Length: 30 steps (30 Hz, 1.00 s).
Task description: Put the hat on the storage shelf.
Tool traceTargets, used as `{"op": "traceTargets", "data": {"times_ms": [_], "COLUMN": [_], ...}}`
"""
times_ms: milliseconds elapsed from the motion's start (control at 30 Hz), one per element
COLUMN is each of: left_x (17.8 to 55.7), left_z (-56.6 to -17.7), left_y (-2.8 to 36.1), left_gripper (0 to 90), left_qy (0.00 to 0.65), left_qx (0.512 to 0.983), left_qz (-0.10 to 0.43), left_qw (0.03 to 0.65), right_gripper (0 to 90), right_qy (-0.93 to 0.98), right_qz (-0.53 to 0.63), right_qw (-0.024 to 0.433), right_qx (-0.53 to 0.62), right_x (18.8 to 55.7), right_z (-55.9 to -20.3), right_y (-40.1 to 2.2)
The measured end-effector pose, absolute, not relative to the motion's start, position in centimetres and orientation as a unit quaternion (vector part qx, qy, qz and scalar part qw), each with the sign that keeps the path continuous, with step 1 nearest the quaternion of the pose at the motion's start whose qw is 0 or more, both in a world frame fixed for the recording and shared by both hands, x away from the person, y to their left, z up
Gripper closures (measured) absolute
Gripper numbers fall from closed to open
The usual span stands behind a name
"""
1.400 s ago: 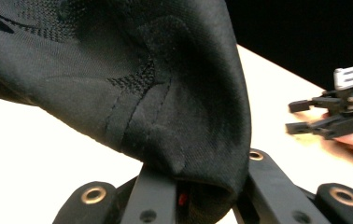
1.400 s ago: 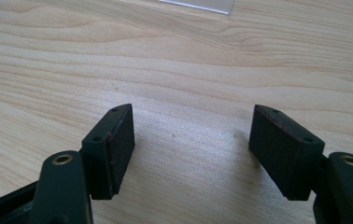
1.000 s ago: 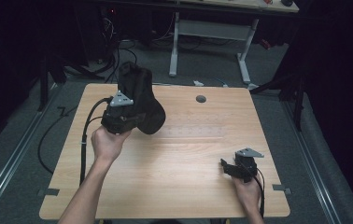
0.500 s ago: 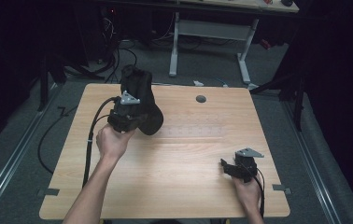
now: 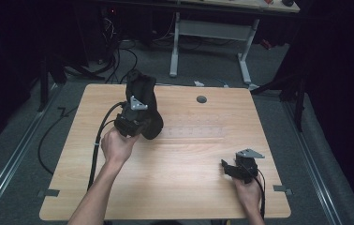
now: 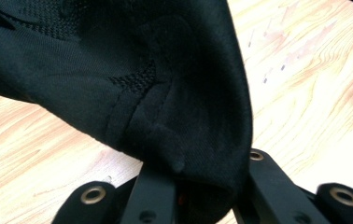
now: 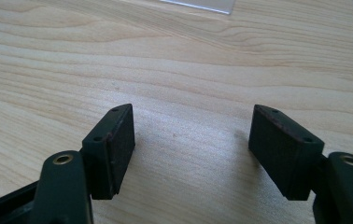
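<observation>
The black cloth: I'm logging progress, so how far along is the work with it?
Done: the left tongs are shut on the black cloth and hold it bunched above the table. In hand: carrying it, one end raised. Left: it is not yet laid flat or folded. The right tongs are open with nothing between them, low over the wood near the table's right front.

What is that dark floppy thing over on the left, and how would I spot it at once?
Start at the wooden table and look to its far left part. There the left gripper pinches a black knitted cloth, which hangs bunched above the tabletop. It is the one soft thing there; the right gripper rests open with nothing between its jaws.
</observation>
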State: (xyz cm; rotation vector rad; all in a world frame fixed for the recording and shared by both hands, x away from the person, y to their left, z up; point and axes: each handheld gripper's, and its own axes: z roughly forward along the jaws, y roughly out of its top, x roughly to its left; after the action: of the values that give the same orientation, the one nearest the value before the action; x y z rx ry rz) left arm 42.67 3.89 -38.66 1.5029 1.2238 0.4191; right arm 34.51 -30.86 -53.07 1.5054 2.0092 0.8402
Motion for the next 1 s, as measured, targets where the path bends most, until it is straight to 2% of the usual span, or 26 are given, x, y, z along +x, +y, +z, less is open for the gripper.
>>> {"op": "traceTargets", "data": {"times_ms": [500,1000], "left_x": [42.5,41.9], "left_z": [-39.5,-40.9], "left_y": [3.9,3.4], "left_gripper": [80.9,82.0], "left_qy": [0.515,0.515], "left_qx": [0.629,0.642], "left_qz": [0.173,0.161], "left_qw": [0.556,0.545], "right_gripper": [31.7,31.8], "right_qy": [0.735,0.736], "right_qz": [0.308,0.309], "right_qw": [0.245,0.244], "right_qx": [0.552,0.551], "right_x": [34.5,34.5], "right_z": [-53.1,-53.1], "right_y": [-30.8,-30.8]}}
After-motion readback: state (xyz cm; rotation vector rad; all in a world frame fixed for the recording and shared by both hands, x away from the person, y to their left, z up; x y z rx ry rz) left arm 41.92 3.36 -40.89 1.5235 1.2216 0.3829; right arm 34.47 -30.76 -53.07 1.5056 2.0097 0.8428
